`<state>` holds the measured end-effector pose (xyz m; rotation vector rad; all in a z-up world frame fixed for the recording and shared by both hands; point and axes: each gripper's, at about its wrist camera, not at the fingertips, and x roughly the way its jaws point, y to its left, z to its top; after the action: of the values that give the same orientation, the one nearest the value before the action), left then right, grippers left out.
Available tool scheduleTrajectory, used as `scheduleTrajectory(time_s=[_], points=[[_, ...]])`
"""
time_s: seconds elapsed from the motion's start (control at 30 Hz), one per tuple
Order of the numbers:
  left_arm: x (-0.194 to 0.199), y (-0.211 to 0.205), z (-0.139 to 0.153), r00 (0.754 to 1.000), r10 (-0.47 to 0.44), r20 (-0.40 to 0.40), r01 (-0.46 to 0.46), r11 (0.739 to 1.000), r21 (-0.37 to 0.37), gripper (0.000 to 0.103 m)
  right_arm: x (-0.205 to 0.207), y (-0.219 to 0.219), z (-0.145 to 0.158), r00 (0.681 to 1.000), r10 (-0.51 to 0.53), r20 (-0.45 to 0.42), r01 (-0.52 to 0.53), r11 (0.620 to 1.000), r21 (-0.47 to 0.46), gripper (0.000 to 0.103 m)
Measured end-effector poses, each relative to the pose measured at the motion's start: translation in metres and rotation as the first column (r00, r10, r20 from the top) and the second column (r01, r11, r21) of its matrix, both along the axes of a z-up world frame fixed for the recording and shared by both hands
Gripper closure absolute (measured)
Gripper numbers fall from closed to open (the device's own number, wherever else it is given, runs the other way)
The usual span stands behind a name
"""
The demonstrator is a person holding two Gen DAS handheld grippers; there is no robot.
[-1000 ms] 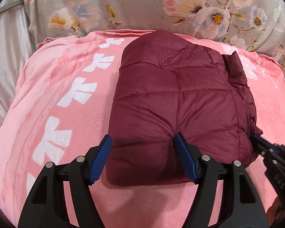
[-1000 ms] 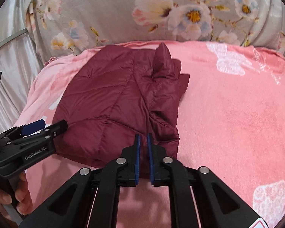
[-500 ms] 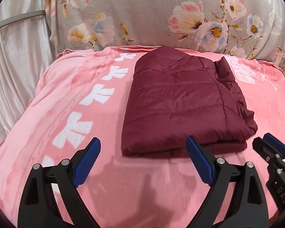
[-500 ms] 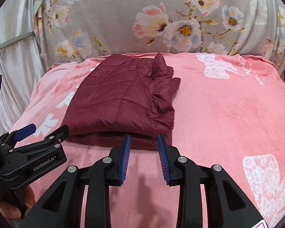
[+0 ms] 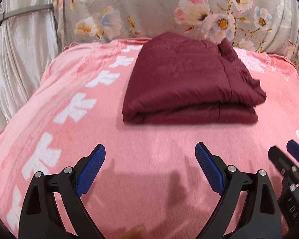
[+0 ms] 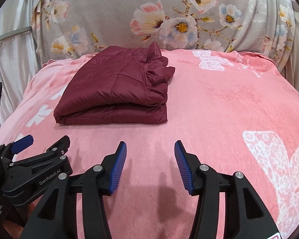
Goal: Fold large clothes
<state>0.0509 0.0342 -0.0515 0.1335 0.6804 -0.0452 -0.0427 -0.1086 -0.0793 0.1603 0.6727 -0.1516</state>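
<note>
- Left wrist view: the left gripper [image 5: 150,171] stands spread wide, its blue pads [image 5: 90,171] apart over bare pink blanket [image 5: 149,143], with nothing between them and nothing held.
- At about twelve to one o'clock from that gripper lies the maroon quilted jacket [image 5: 189,83], folded into a flat rectangular bundle on the blanket, well apart from the pads.
- The jacket's folded edge faces the cameras, showing two stacked layers; loose fabric bunches along its side at three o'clock.
- At the frame's four o'clock edge, the tip of the right gripper [image 5: 289,159] shows, blurred.
- Right wrist view: the right gripper [image 6: 150,167] has its jaws partway apart and opening, empty, over the blanket only.
- From this gripper the jacket [image 6: 117,87] sits at about eleven o'clock, near the far end of the blanket, not touching either gripper.
- The left gripper [image 6: 39,145] appears at the frame's nine o'clock side, its black body printed with "GenRobot.AI".
- Behind the blanket at twelve o'clock rises a grey floral cloth [image 6: 169,20]; white butterfly-like prints [image 6: 273,159] mark the blanket at three to four o'clock.
- A pale silky curtain [image 5: 20,59] hangs at ten o'clock in the left wrist view.
</note>
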Motion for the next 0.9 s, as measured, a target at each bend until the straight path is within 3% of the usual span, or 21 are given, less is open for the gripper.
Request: scheduleTrajectory(time_s=[0.57, 0.9], points=[[-0.006, -0.007, -0.004, 1.000, -0.005, 0.026, 0.004, 1.000, 0.029, 0.014, 0.001, 0.012, 0.000, 1.000, 0.000, -0.003, 0.000, 0.995, -0.100, 0.048], [-0.010, -0.010, -0.003, 0.999, -0.017, 0.049, 0.015, 0.999, 0.047, 0.014, 0.002, 0.015, -0.001, 1.000, -0.002, -0.009, 0.001, 0.994, -0.107, 0.047]])
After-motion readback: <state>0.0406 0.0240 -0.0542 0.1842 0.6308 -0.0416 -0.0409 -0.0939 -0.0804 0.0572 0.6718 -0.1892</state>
